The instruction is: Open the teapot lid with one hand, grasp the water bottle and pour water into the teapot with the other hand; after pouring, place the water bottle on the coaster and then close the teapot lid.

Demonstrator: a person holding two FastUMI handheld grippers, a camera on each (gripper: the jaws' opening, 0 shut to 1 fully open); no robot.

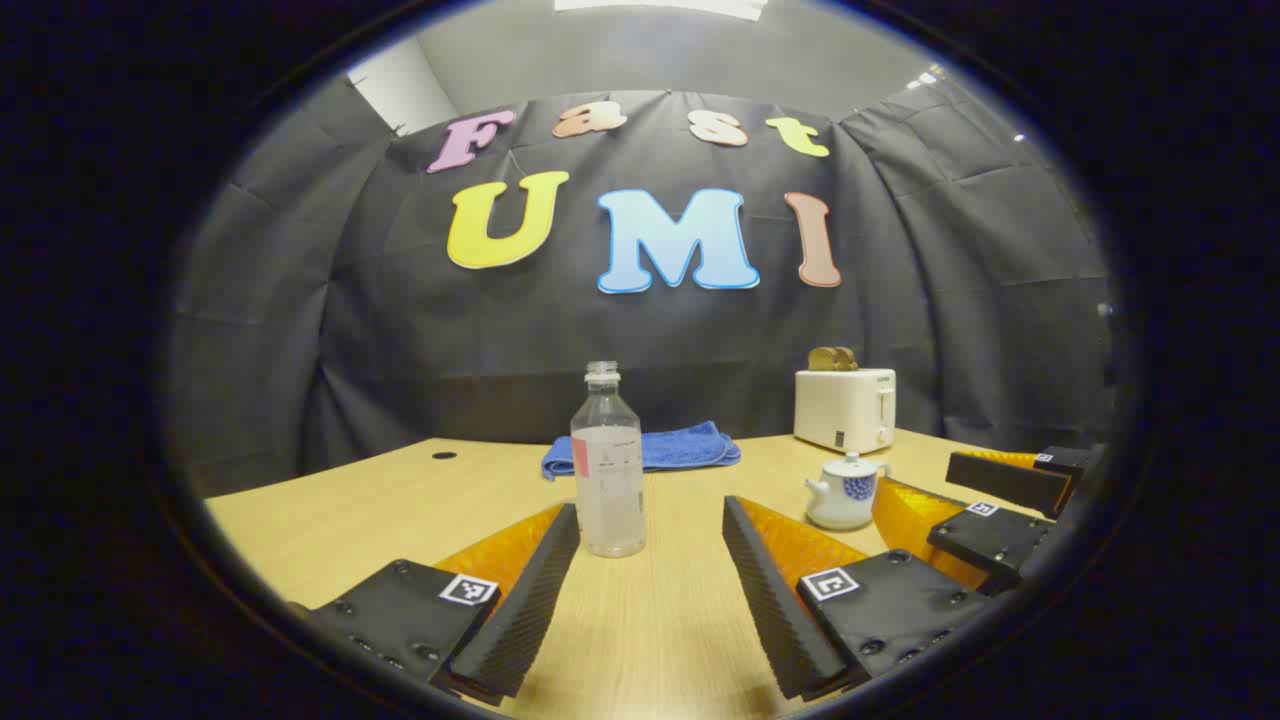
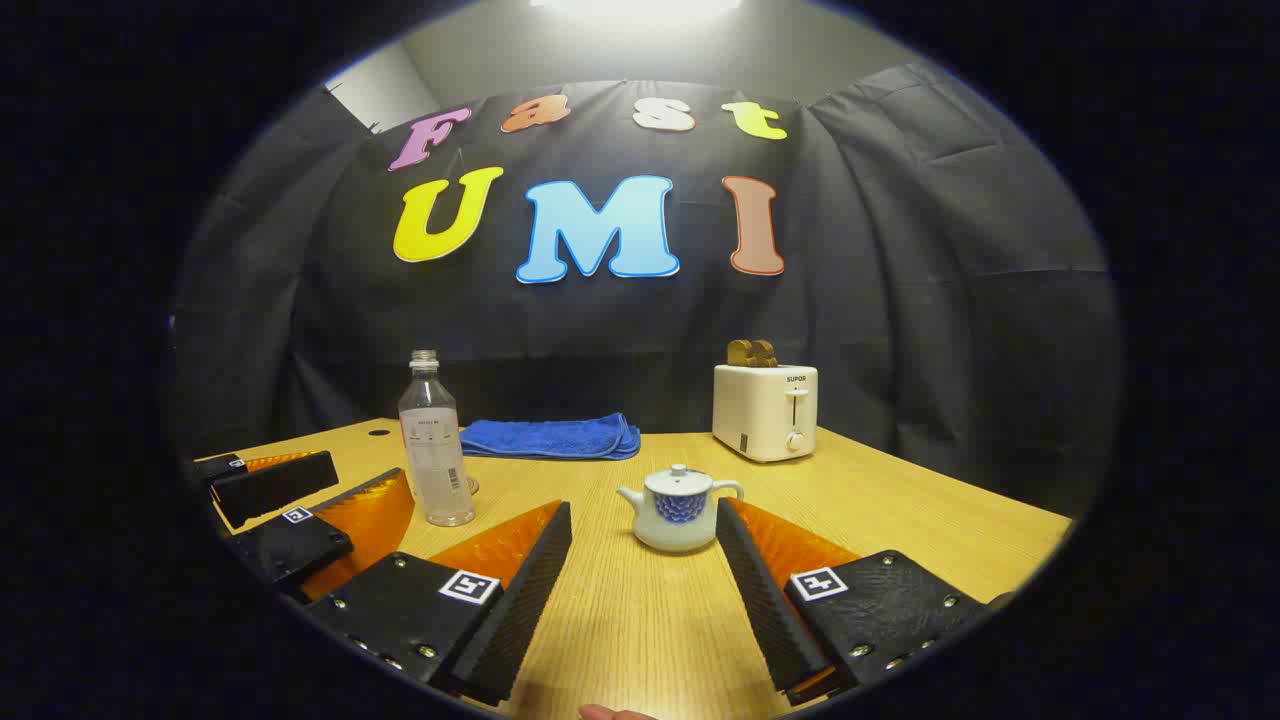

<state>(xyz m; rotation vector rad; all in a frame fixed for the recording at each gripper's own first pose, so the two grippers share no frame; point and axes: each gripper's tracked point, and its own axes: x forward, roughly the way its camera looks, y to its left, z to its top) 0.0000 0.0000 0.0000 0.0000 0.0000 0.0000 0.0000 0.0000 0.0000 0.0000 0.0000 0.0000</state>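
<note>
The left gripper was held spread toward the clear plastic water bottle; the right gripper, likewise spread, was aimed at the lidded white-and-blue ceramic teapot.

Wooden worktop. White toaster at rear, bread slices in slots. Folded blue towel left of toaster, well apart.

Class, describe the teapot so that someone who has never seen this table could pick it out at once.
On the wooden table, find the white toaster near the back. In front of it stands the teapot: small, squat and white, lid on, with a blue pattern on its belly, unlike the tall clear water bottle.
</note>
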